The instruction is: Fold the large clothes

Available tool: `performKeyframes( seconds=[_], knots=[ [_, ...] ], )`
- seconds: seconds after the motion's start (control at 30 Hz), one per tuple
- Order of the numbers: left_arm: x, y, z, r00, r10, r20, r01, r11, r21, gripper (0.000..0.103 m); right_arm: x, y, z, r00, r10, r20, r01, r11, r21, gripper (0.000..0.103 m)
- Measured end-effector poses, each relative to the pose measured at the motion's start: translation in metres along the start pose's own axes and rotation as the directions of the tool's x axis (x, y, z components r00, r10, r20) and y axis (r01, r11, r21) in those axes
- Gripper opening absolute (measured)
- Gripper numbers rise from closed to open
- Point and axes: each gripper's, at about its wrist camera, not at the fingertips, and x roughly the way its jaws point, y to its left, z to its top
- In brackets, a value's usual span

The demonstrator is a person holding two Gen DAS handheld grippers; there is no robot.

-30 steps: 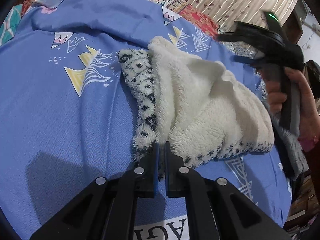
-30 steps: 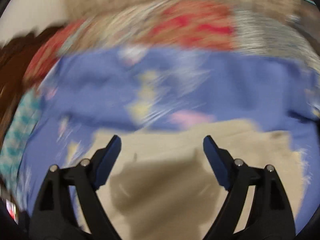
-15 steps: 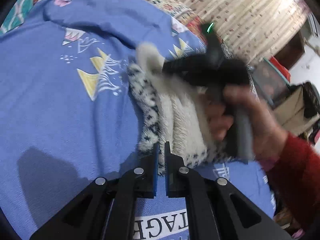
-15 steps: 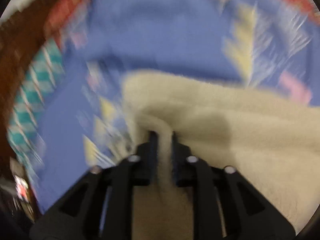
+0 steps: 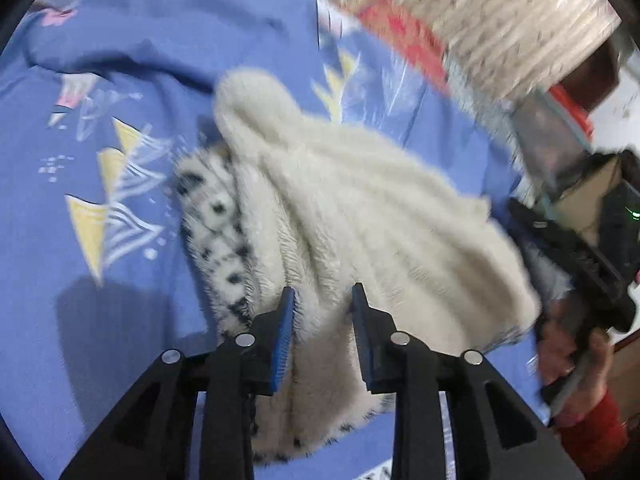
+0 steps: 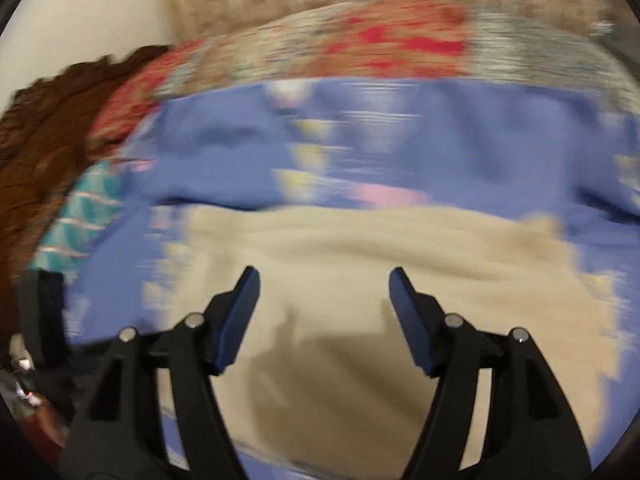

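Note:
A white fleece garment [image 5: 360, 216] with a black-spotted outer side [image 5: 218, 220] lies folded in a bundle on the blue printed bedsheet [image 5: 120, 80]. My left gripper [image 5: 323, 300] is open, its jaws apart over the garment's near edge. In the blurred right wrist view the cream fleece [image 6: 360, 280] lies under my right gripper [image 6: 322, 280], which is open wide and holds nothing. The right gripper's black body also shows in the left wrist view [image 5: 576, 256], off the garment's right side, held by a hand in a red sleeve.
The blue bedsheet [image 6: 440, 140] covers the bed. A red patterned quilt [image 6: 380, 48] lies along its far edge, with a beige curtain [image 5: 500, 12] behind. A brown knitted cloth [image 6: 44, 128] and teal patterned fabric [image 6: 76, 216] lie at the left.
My left gripper has opened and let go of the garment's edge. My right gripper, shut on the fleece half a second ago, has opened and pulled back to the right. The fleece flap now lies folded over.

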Motion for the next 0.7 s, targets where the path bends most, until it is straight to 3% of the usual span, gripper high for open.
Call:
performKeyframes(
  seconds=[0.03,0.07,0.1,0.2,0.3,0.37,0.43,0.5,0.6,0.7],
  knots=[
    [0.003,-0.003,-0.002,0.999,0.051,0.001,-0.051,0.998,0.030,0.028,-0.008,-0.030,-0.003,0.999,-0.047,-0.006,0.047,0.998,0.052,0.071],
    [0.006,-0.004,-0.004,0.995,0.097,0.000,-0.097,0.994,0.050,0.028,-0.011,-0.055,-0.005,0.996,-0.084,-0.014,0.085,0.991,0.107,0.076],
    [0.006,0.002,-0.006,0.995,0.097,-0.005,-0.096,0.995,0.032,0.028,-0.014,-0.077,-0.007,0.995,-0.095,-0.023,0.097,0.983,0.157,0.081],
    [-0.004,0.015,-0.009,0.999,0.052,-0.008,-0.053,0.997,-0.048,0.028,-0.017,-0.142,-0.017,0.998,-0.048,-0.046,0.059,0.950,0.308,0.095],
    [-0.018,0.021,-0.004,0.999,0.005,0.034,-0.002,0.996,-0.089,0.032,-0.006,-0.173,-0.028,0.996,0.057,-0.074,-0.022,0.911,0.412,0.095],
    [-0.021,0.026,0.002,0.999,-0.006,0.034,0.010,0.993,-0.114,0.040,0.012,-0.175,-0.036,0.987,0.111,-0.117,-0.052,0.905,0.421,0.095],
    [-0.022,0.029,0.010,0.999,0.032,0.020,-0.029,0.991,-0.127,0.059,0.025,-0.173,-0.042,0.976,0.151,-0.156,-0.073,0.904,0.420,0.095],
    [-0.023,0.033,0.016,0.999,0.026,0.025,-0.022,0.992,-0.121,0.068,0.045,-0.170,-0.052,0.951,0.232,-0.205,-0.119,0.885,0.450,0.097],
    [-0.018,0.043,0.024,0.999,-0.041,0.002,0.041,0.989,-0.145,0.075,0.047,-0.150,-0.053,0.962,0.191,-0.194,-0.104,0.915,0.389,0.098],
    [-0.016,0.058,0.027,0.999,-0.050,-0.009,0.047,0.978,-0.202,0.076,0.051,-0.137,-0.051,0.949,0.241,-0.205,-0.161,0.925,0.345,0.098]
  ],
)
